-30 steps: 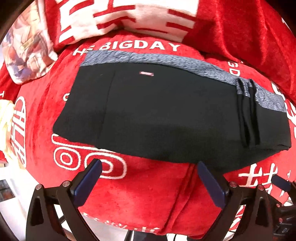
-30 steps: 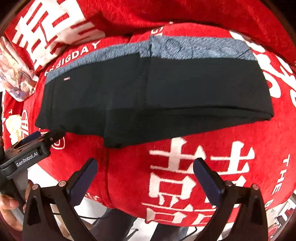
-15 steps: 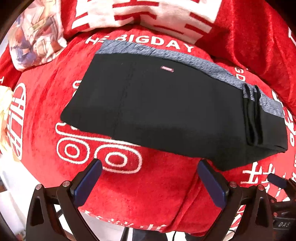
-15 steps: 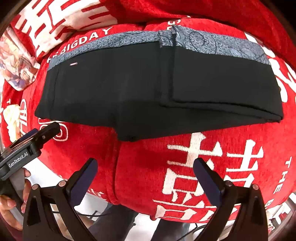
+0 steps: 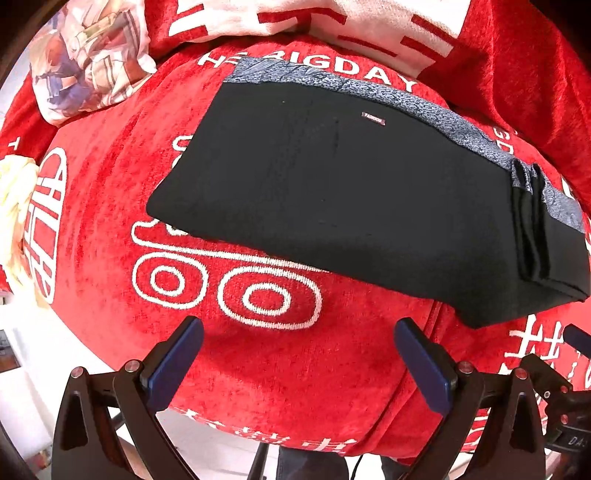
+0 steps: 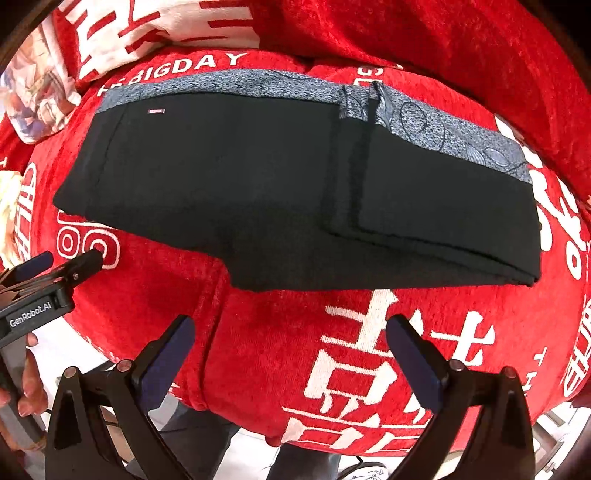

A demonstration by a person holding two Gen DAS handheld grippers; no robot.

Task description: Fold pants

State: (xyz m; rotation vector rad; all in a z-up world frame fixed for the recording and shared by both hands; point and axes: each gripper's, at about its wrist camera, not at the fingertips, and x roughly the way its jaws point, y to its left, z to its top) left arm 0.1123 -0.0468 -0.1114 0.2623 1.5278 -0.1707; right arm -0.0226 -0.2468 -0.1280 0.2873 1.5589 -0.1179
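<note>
The black pants with a grey patterned waistband lie folded flat on a red cushion with white lettering. In the right wrist view the pants show a folded layer stacked on their right part. My left gripper is open and empty, just in front of the pants' near edge. My right gripper is open and empty, in front of the near edge. The left gripper also shows at the left of the right wrist view.
A printed pillow lies at the back left. A red and white cushion rises behind the pants. Pale yellow cloth lies at the left edge. The cushion's front edge drops off to the floor.
Both grippers have shifted left relative to the pants, which now sit further right in both views. The pants lie unchanged. Both grippers stay open.
</note>
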